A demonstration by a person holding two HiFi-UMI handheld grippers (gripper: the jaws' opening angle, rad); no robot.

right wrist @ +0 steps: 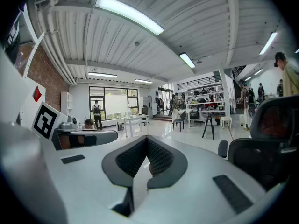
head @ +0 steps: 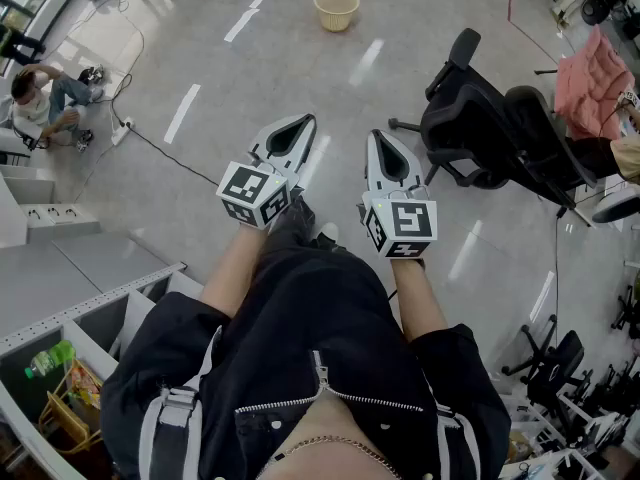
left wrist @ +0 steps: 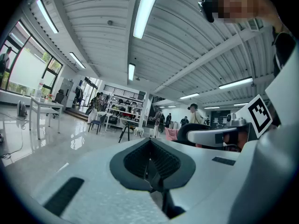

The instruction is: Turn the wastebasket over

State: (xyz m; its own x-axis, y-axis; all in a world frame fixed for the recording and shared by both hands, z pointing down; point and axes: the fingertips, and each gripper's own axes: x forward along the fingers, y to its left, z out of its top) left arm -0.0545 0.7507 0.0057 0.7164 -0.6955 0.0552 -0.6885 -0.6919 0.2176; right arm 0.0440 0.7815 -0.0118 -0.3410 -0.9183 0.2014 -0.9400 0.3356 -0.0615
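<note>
The pale grey floor [head: 300, 78] fills most of the head view, and the wastebasket [head: 336, 8] stands on it at the far end, upright with its open mouth up, cream-coloured and latticed; every other place is taken from that wastebasket. Nearest the camera, well on the near side of the wastebasket, is the person's black zipped jacket [head: 300, 348], with both forearms reaching out towards the wastebasket; to the right of the wastebasket and nearer the person stands a black office chair [head: 480, 118], and further right of that lies a pink cloth [head: 592, 83]; far to the left of the wastebasket a second person [head: 45, 98] sits on the floor. The left gripper [head: 298, 124] and the right gripper [head: 381, 138] hang side by side in the air, well apart from the wastebasket and on its near side, both pointing roughly towards it; each carries its marker cube, the left one [head: 252, 194] and the right one [head: 400, 225], at the end away from the wastebasket. In the left gripper view the left gripper [left wrist: 150, 143] has its jaws pressed together with nothing between them; in the right gripper view the right gripper [right wrist: 147, 141] likewise has its jaws closed on nothing. White floor stripes [head: 182, 113] lie to the left of the wastebasket, nearer the person; a thin black cable [head: 170, 153] crosses the floor below those stripes, further from the wastebasket.
</note>
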